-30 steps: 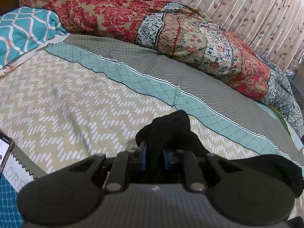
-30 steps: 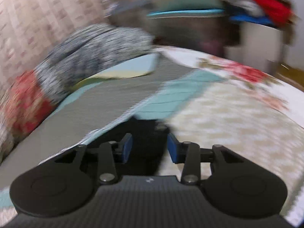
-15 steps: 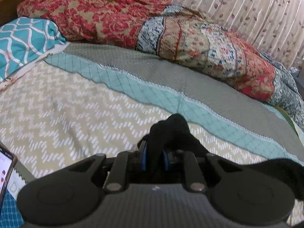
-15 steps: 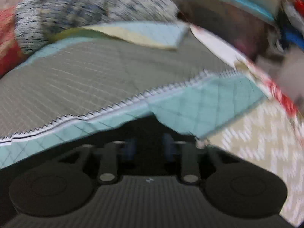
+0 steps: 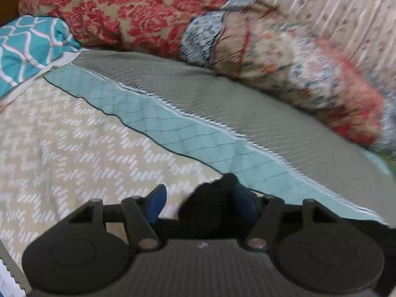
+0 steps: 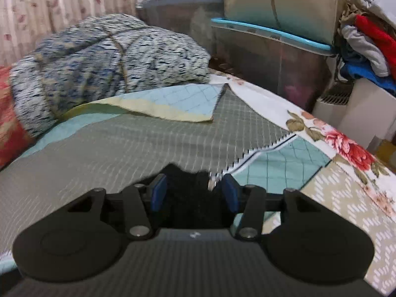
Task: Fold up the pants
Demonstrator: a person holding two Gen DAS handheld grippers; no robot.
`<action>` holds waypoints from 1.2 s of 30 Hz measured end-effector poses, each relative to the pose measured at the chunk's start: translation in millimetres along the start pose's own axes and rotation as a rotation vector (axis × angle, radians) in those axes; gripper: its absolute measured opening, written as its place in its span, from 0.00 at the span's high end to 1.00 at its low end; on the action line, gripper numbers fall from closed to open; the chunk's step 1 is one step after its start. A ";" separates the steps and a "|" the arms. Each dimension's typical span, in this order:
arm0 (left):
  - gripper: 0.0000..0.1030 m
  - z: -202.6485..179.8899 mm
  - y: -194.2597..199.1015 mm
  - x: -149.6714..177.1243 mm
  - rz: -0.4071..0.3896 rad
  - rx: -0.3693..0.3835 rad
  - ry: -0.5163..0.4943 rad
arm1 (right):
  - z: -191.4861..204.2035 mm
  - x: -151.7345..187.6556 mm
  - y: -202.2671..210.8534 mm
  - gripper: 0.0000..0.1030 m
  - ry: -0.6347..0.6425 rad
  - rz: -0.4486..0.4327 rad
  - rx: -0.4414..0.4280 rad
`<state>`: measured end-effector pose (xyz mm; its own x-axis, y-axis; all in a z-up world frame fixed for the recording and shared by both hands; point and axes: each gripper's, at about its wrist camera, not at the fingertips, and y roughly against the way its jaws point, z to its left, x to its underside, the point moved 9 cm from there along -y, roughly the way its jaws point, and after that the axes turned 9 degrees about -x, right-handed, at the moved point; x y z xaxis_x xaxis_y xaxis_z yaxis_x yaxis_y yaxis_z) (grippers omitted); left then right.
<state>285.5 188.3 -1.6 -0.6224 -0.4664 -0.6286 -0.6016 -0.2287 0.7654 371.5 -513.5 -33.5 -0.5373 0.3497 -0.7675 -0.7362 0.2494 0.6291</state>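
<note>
The black pants (image 5: pixel 210 205) lie on the bed right in front of my left gripper (image 5: pixel 200 199). Its blue pads stand wide apart; the bunched black cloth rests against the right pad and clear of the left one. In the right wrist view the pants (image 6: pixel 190 195) fill the gap between the parted blue pads of my right gripper (image 6: pixel 194 191), with a metal button (image 6: pixel 212 183) by the right pad. Both grippers are open. Most of the pants are hidden under the gripper bodies.
The bedspread (image 5: pixel 74 148) has beige zigzag, teal and grey bands. A rolled red floral quilt (image 5: pixel 148 14) and a teal pillow (image 5: pixel 27 47) lie at the far side. A blue-white quilt (image 6: pixel 109 61), a storage bin (image 6: pixel 272 57) and piled clothes (image 6: pixel 366 47) stand beyond.
My left gripper was shut on the black cloth and has opened, letting it drop low. My right gripper has opened too and swung, its view now steady over the grey band.
</note>
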 end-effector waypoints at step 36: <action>0.13 129.9 136.0 183.9 0.250 0.159 0.108 | -156.1 29.5 258.7 0.94 -0.547 -0.310 -0.400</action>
<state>24.1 182.5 -31.0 -0.7092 -0.5811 -0.3992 -0.5129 0.0368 0.8577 100.9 -579.6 87.3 -0.0760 0.7423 -0.6658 -0.9704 0.0986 0.2207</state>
